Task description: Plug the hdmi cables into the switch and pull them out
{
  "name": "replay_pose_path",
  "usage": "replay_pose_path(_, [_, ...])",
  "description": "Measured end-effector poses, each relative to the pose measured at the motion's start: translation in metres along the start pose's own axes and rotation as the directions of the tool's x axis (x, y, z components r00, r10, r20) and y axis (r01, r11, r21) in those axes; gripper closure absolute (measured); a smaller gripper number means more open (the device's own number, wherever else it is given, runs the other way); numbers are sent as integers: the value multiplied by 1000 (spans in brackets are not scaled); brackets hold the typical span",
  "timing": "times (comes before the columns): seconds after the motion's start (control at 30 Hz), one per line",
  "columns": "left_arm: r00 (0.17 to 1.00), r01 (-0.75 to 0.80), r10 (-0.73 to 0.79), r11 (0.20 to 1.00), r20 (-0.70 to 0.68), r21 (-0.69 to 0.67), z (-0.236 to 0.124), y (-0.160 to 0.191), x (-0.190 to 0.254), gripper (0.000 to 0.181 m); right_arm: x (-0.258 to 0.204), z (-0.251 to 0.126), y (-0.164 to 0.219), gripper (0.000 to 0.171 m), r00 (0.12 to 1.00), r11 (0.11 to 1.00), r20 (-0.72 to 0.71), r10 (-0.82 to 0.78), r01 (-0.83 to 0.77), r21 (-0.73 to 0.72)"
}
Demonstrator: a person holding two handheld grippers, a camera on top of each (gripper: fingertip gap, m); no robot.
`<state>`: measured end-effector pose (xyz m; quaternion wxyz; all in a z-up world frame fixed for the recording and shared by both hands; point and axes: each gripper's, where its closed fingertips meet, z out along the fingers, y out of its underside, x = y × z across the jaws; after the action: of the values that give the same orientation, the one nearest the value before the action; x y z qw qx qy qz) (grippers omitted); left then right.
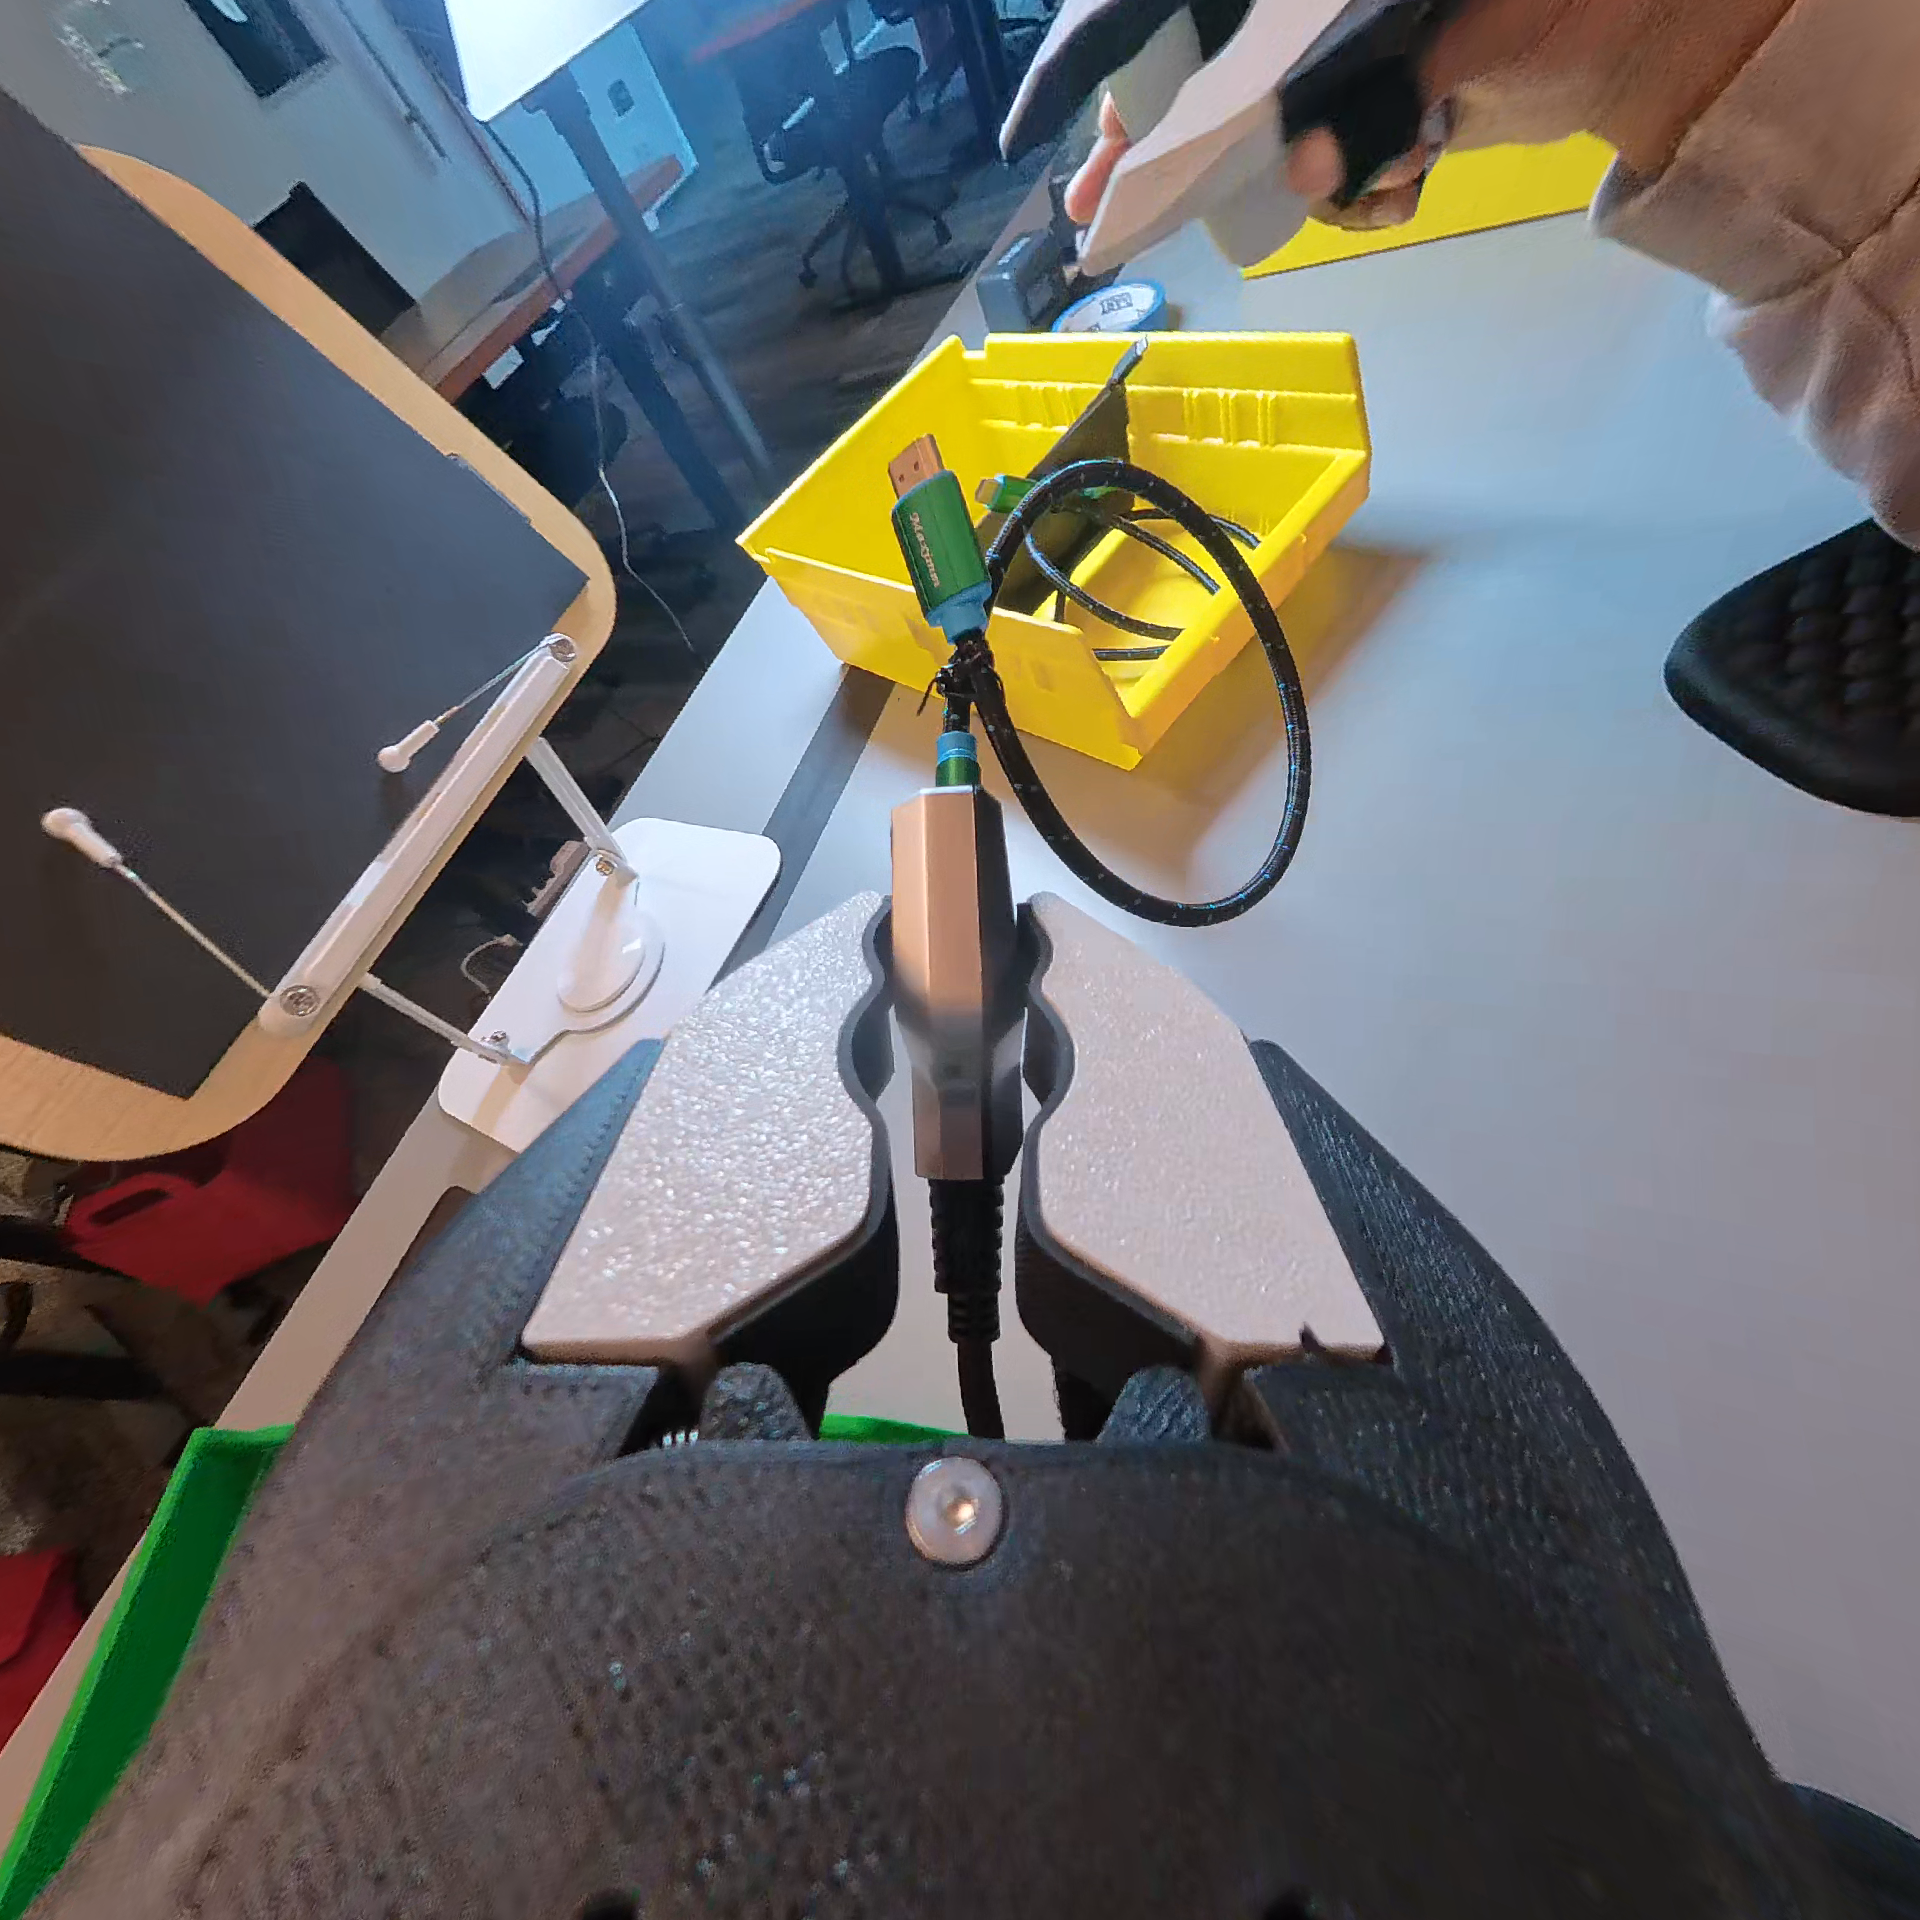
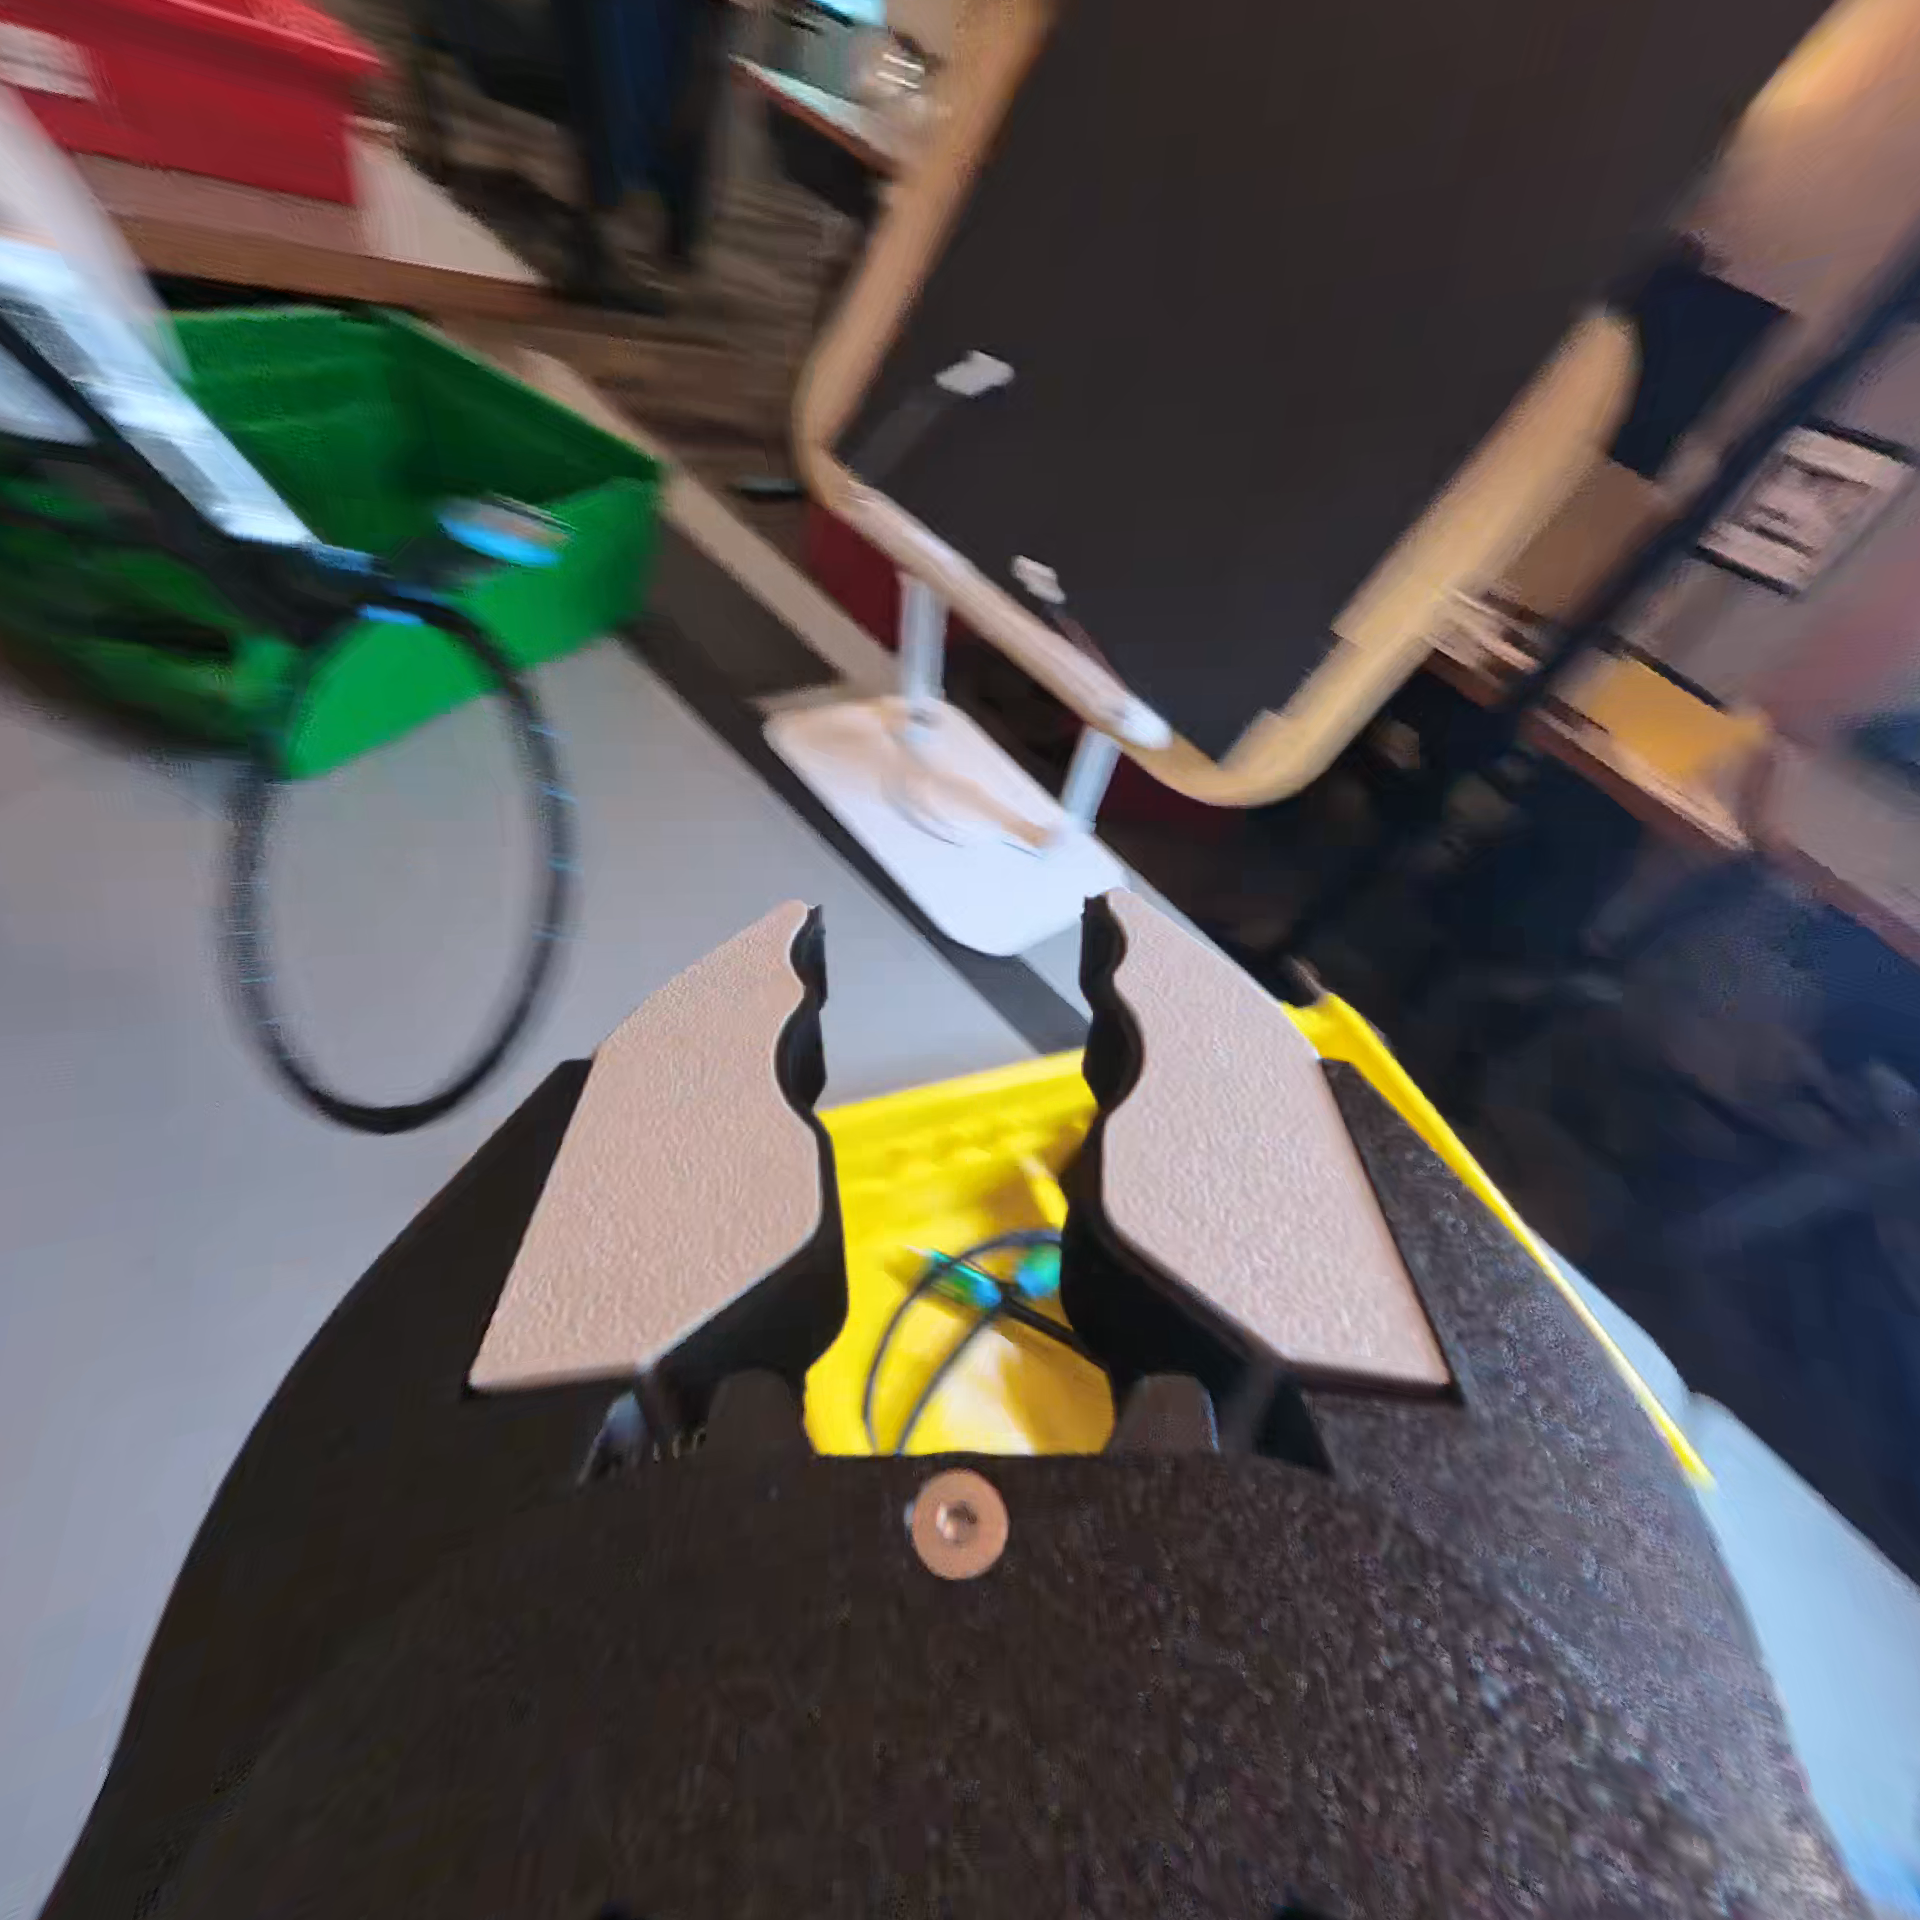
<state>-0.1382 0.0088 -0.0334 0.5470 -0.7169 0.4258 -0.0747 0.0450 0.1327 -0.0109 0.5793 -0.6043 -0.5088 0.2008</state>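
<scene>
My left gripper (image 1: 951, 920) is shut on a grey metal switch (image 1: 940, 977) and holds it above the table. A green-ringed HDMI plug (image 1: 954, 764) sits in the switch's front end. Its black braided cable (image 1: 1288, 727) loops round to a free green HDMI connector (image 1: 935, 551) that points up. The switch's own black lead (image 1: 971, 1309) runs back between the fingers. My right gripper (image 2: 951, 920) is open and empty above the yellow bin (image 2: 935, 1164). It also shows at the top of the left wrist view (image 1: 1174, 145), held by a hand.
The yellow bin (image 1: 1226, 665) holds more cables and a black divider. A green bin (image 2: 436, 436) stands at the table's left. A black board with a wood rim (image 1: 260, 582) on a white stand (image 1: 623, 935) sits at the table edge. A black chair (image 1: 1808, 665) is at the right. Left tips to right tips: about 25 cm.
</scene>
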Motion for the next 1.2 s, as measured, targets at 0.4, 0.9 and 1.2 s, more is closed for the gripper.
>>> replay_pose_path(0.4, [975, -210, 190, 958, -117, -193, 41, 17, 50, 160, -180, 48, 22, 134, 720, 740, 413, -558, 657, -146])
replay_pose_path(0.9, [932, -331, 299, 933, -203, -144, 45, 15, 75, 153, -179, 61, 43, 160, 726, 777, 477, -495, 616, -132])
replay_pose_path(1.2, [898, -434, 408, 880, -163, -192, 73, 37, 68, 157, -172, 57, 37, 159, 734, 778, 448, -511, 616, -121])
